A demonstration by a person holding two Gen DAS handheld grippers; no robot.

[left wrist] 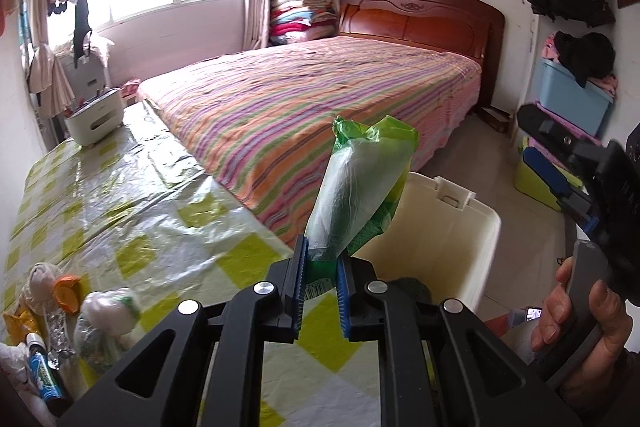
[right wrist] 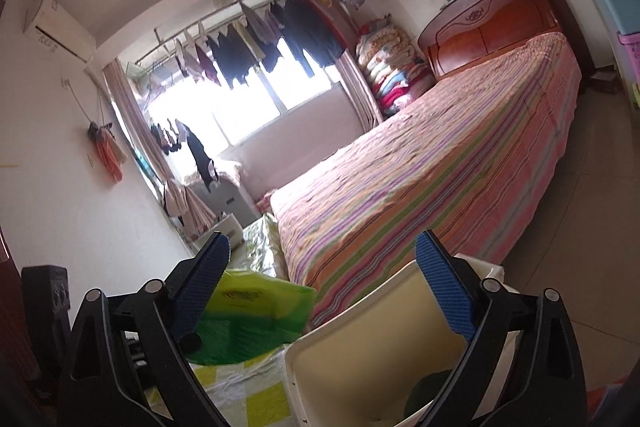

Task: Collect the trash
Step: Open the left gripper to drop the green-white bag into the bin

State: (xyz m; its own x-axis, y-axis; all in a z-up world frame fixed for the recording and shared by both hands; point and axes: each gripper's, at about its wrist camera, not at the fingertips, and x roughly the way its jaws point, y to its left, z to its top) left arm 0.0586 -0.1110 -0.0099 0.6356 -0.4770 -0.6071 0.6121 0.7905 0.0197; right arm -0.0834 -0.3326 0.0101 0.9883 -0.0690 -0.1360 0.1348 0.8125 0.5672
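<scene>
The green plastic wrapper (left wrist: 362, 187) stands up out of your left gripper (left wrist: 322, 291), its lower end pinched between the blue pads, jaws clamped on it. It hangs just beside the near rim of the cream bin (left wrist: 476, 227), above the table's edge. By the look of it, you are mid-carry: the step in hand is bringing this piece over the bin. Next, shift it past the rim so it sits over the bin's opening, then release. Your right gripper (right wrist: 324, 287) hovers near the bin with jaws wide apart and nothing between them. More trash (left wrist: 108, 315) lies on the checked table (left wrist: 168, 195), well away from the bin.
</scene>
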